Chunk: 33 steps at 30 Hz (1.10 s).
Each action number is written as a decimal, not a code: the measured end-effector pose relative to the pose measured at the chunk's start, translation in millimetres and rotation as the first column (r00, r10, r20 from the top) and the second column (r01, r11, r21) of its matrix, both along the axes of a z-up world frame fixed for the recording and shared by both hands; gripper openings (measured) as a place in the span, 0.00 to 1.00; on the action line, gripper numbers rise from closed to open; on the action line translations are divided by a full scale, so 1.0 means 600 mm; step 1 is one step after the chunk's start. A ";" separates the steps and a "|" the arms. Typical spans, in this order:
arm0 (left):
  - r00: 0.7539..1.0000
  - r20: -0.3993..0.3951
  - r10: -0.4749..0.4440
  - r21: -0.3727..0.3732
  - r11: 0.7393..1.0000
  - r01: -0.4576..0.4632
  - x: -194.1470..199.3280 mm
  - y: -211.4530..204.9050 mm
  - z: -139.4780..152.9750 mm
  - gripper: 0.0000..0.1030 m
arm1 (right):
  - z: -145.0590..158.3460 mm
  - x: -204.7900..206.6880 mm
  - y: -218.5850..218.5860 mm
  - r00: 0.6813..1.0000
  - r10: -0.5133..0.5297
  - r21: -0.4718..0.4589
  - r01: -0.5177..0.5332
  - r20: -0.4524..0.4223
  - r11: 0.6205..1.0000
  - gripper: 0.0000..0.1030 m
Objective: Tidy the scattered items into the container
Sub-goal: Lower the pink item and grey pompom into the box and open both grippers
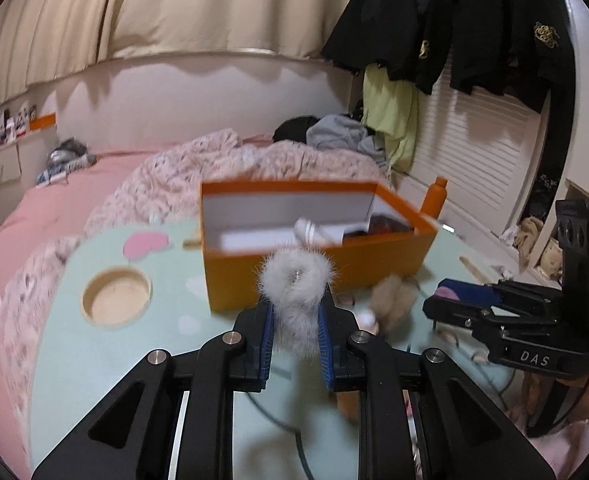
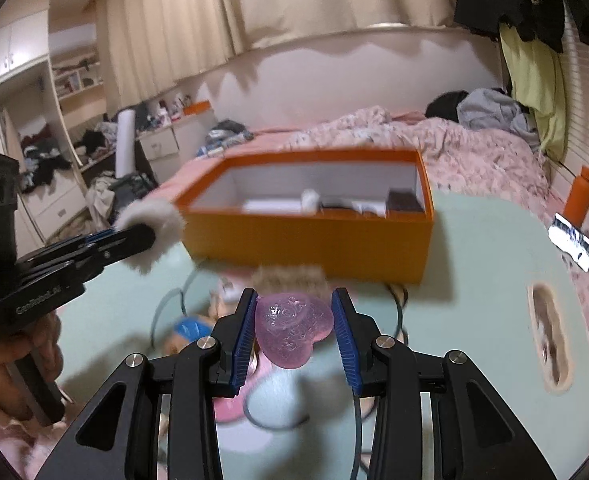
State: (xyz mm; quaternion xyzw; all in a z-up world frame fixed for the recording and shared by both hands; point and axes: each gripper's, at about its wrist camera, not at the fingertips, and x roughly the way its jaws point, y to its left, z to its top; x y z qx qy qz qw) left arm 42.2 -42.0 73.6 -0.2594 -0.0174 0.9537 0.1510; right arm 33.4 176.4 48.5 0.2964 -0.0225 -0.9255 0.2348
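An open orange box stands on the mint green bed tray; it holds a white item and dark items. My left gripper is shut on a grey furry ring, held just before the box's near wall; it also shows in the right wrist view. My right gripper is shut on a pink translucent heart-shaped piece, held above the tray in front of the box. The right gripper shows at the right of the left wrist view.
A beige furry item, thin hoops and small pink and blue items lie on the tray near the box. The tray has a round cup hole and a handle slot. An orange bottle stands by the wall.
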 end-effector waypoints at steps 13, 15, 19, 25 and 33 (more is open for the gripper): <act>0.999 -0.032 0.010 0.040 0.999 -0.009 -0.145 0.025 0.029 0.20 | 0.063 -0.177 -0.039 0.995 -0.088 0.088 0.092 -0.043 0.992 0.36; 1.000 -0.001 0.004 0.022 1.000 -0.004 -0.152 0.031 0.012 0.20 | 0.044 -0.200 -0.037 0.995 -0.101 0.088 0.100 0.003 0.991 0.36; 1.000 0.020 0.007 0.003 1.000 -0.007 -0.153 0.034 -0.003 0.20 | 0.017 -0.204 -0.039 0.994 -0.104 0.087 0.101 0.034 0.991 0.36; 0.999 0.018 0.051 0.008 0.999 -0.051 -0.158 0.025 -0.001 0.22 | 0.016 -0.196 -0.043 0.995 -0.103 0.099 0.102 0.011 0.990 0.40; 0.995 -0.065 0.077 0.042 0.996 -0.074 -0.130 0.008 0.014 0.79 | 0.033 -0.174 -0.037 0.992 -0.117 0.085 0.121 -0.057 0.989 0.66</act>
